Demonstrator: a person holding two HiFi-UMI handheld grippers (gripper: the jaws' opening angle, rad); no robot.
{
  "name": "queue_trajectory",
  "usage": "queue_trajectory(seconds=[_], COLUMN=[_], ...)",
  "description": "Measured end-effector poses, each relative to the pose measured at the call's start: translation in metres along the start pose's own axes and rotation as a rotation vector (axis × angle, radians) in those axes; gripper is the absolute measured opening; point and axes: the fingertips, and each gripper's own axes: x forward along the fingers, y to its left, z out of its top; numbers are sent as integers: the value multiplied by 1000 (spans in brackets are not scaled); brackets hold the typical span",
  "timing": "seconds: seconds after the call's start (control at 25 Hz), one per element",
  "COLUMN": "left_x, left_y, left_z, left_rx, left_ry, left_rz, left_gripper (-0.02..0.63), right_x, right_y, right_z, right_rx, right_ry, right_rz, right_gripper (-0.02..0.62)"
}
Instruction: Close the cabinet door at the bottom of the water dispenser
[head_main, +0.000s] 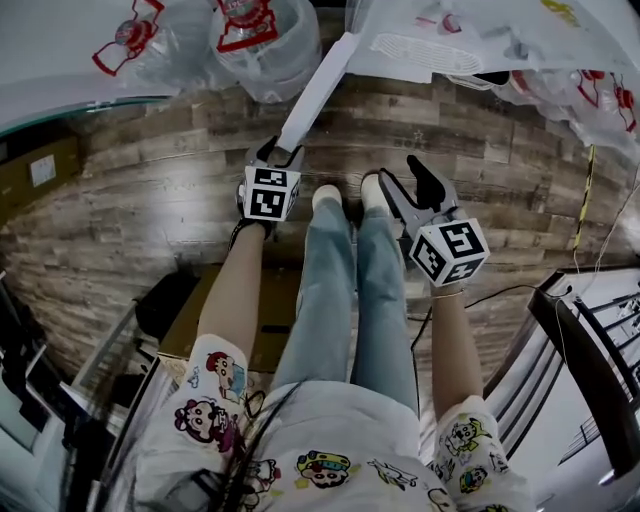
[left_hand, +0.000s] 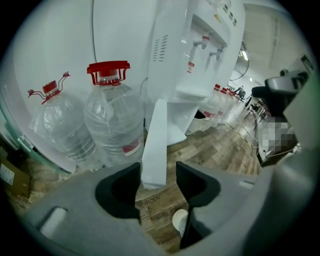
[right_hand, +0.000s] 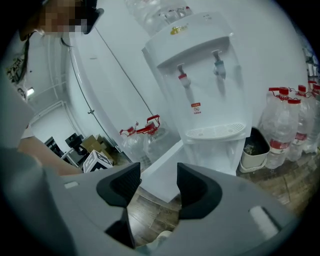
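Observation:
The white water dispenser (right_hand: 205, 85) (left_hand: 200, 55) stands on the wooden floor with its bottom cabinet door (head_main: 320, 90) swung out toward me. Seen edge-on in the left gripper view, the door (left_hand: 155, 145) runs down between the jaws of my left gripper (left_hand: 157, 172) (head_main: 272, 152), which is open, with a gap on each side of the edge. My right gripper (right_hand: 159, 177) (head_main: 398, 180) hangs open and holds nothing, a little back from the door (right_hand: 165, 175) and facing the dispenser's front.
Large water bottles with red caps (left_hand: 107, 120) (left_hand: 57, 125) stand left of the dispenser, and more bottles (right_hand: 280, 130) to its right beside a small bin (right_hand: 255, 147). My legs and shoes (head_main: 345, 200) are between the grippers. A cardboard box (head_main: 40, 170) lies far left.

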Motion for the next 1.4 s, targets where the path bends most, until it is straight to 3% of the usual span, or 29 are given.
queue_trajectory(seconds=[0.2,0.4,0.68,1.04,1.4], left_x=[21,25,26,31,46], left_y=[2,4,-13,-61,-122], left_z=[-4,-7,-8,-13,-5], left_rx=[38,1,21,-96,-235], left_ry=[44,87,108,134,158], left_rz=[-1,10,4,66,118], left_gripper=[222,181,174,176,184], right_x=[5,3,-10,-42,-86], right_y=[-1,1,3,-30,-93], right_z=[-7,-12,-24,-44,-37], right_rx=[20,37,71,138,187], right_ry=[10,0,-9,-24,-80], right_rz=[1,-10,-38,-71,-105], right_gripper=[238,238,235,232,229])
